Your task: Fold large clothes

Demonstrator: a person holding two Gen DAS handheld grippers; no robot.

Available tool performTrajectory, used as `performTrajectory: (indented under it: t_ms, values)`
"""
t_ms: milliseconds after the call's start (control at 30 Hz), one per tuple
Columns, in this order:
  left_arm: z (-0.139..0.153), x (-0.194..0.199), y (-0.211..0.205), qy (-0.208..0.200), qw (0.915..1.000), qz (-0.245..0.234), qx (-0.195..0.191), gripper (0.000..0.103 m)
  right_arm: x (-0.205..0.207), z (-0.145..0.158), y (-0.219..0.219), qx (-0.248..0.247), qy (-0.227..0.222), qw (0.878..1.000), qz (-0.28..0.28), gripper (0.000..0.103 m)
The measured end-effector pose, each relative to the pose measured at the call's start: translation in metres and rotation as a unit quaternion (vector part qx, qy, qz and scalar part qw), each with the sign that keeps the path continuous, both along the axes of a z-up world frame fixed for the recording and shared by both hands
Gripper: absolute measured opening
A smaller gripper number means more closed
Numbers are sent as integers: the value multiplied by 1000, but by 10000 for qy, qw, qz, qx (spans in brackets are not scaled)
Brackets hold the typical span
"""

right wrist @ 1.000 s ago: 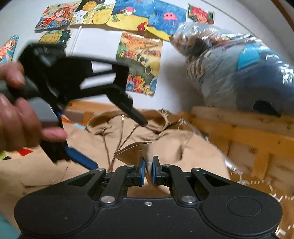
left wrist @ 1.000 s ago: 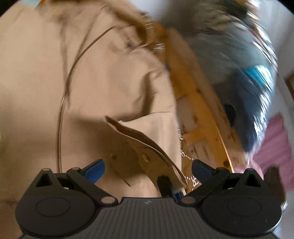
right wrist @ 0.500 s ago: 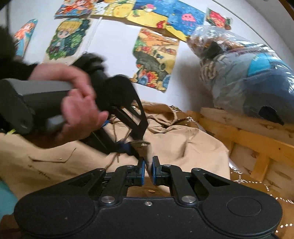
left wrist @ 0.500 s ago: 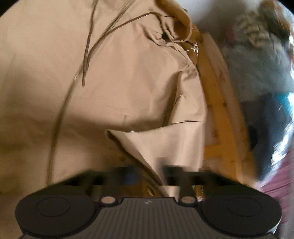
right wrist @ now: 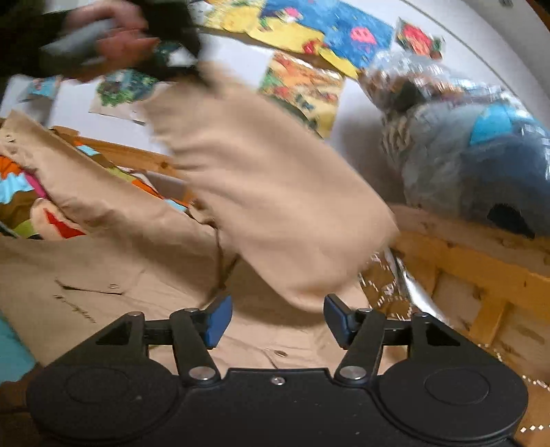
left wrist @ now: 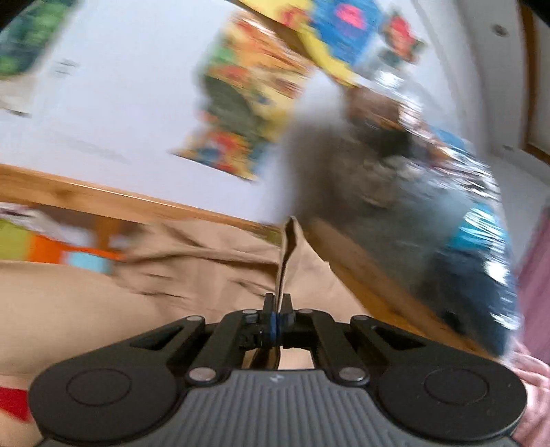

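Observation:
A large tan jacket (right wrist: 113, 275) lies spread across the bed. In the left wrist view my left gripper (left wrist: 277, 309) is shut on a thin edge of the jacket's sleeve (left wrist: 287, 247), which stands up between the fingers. The right wrist view shows that same sleeve (right wrist: 271, 192) lifted high and swinging, held at its upper end by the left gripper (right wrist: 172, 44) in a person's hand (right wrist: 113, 31). My right gripper (right wrist: 277, 318) hangs open just above the jacket body, below the raised sleeve, with nothing between its blue pads (right wrist: 218, 318).
A wooden bed frame (right wrist: 474, 264) runs along the right. A plastic-wrapped bundle (right wrist: 474, 161) sits above it. Colourful drawings (right wrist: 302, 86) hang on the white wall. A patterned bedsheet (right wrist: 20, 185) shows at the left.
The left gripper closed on the sleeve and lifted it up and leftward. The right gripper let go of the cloth and opened.

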State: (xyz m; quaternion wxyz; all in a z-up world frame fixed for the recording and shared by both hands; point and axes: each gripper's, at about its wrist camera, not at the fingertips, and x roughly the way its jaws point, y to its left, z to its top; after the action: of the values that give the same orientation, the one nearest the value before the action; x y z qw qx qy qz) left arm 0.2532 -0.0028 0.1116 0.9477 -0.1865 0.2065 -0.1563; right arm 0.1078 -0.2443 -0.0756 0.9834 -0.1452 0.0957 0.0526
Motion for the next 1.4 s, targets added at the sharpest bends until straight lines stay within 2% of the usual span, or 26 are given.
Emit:
performTrajectory:
  t_ms: [67, 133, 200, 367, 433, 500, 533, 567, 600, 633, 700, 767, 833, 867, 933, 1000, 1067, 1133, 1167, 1233, 1333, 1400]
  values:
    - [-16, -3, 30, 221, 9979, 604, 53, 0, 19, 4, -7, 257, 240, 9992, -186, 67]
    - [-47, 1, 57, 746, 9906, 1141, -126, 0, 47, 11, -24, 545, 548, 9963, -365, 67]
    - [-84, 7, 76, 1280, 9806, 1446, -349, 0, 82, 19, -40, 696, 780, 9933, -501, 67]
    - [-160, 19, 85, 2066, 9608, 1767, -545, 0, 180, 36, -71, 1066, 1338, 9825, -733, 67]
    - [-176, 19, 85, 2146, 9582, 1792, -612, 0, 220, 37, -80, 1385, 1582, 9743, -814, 67]
    - [-184, 17, 86, 2089, 9609, 1744, -521, 0, 249, 33, -86, 1743, 1880, 9638, -728, 67]
    - [-185, 17, 84, 2045, 9627, 1714, -442, 0, 259, 29, -86, 1803, 1978, 9607, -734, 63]
    - [-186, 18, 84, 1990, 9648, 1679, -370, 0, 268, 26, -85, 1763, 2047, 9597, -776, 55]
    - [-186, 19, 80, 1925, 9672, 1634, -266, 0, 275, 23, -83, 1656, 2066, 9605, -852, 18]
    - [-186, 17, 79, 1861, 9695, 1589, -173, 0, 278, 20, -81, 1584, 2086, 9610, -886, 7]
    - [-182, 15, 78, 1744, 9742, 1433, -64, 0, 275, 19, -82, 1430, 1898, 9661, -1008, 5]
    - [-182, 15, 68, 1698, 9771, 1281, 99, 0, 275, 18, -83, 1051, 1713, 9731, -1126, 4]
    - [-185, 11, 59, 1814, 9747, 1226, 440, 0, 280, 8, -88, 936, 1862, 9699, -1258, 4]
    - [-190, 15, 51, 1975, 9701, 1251, 659, 0, 284, 2, -89, 847, 1928, 9691, -1283, 4]
    - [-204, 23, 43, 2394, 9581, 1343, 813, 1, 285, -7, -87, 681, 1925, 9699, -1325, 8]
    - [-209, 21, 44, 2352, 9587, 1446, 688, 2, 282, -7, -86, 718, 1825, 9703, -1413, 11]
    - [-203, 17, 47, 2387, 9576, 1502, 589, 5, 274, -2, -83, 677, 1717, 9729, -1396, 23]
    - [-191, 8, 53, 2362, 9575, 1560, 554, 26, 256, 6, -77, 616, 1585, 9777, -1235, 41]
    - [-184, 4, 58, 2280, 9593, 1563, 581, 32, 245, 10, -74, 596, 1504, 9807, -1103, 46]
    - [-165, -11, 70, 2018, 9623, 1660, 749, 61, 223, 17, -66, 575, 1376, 9854, -820, 62]
    - [-132, -37, 92, 1689, 9612, 1802, 1228, 68, 190, 24, -50, 668, 1290, 9887, -367, 76]
    - [-111, -52, 112, 1646, 9521, 1990, 1639, 71, 165, 28, -37, 760, 1241, 9893, -130, 85]
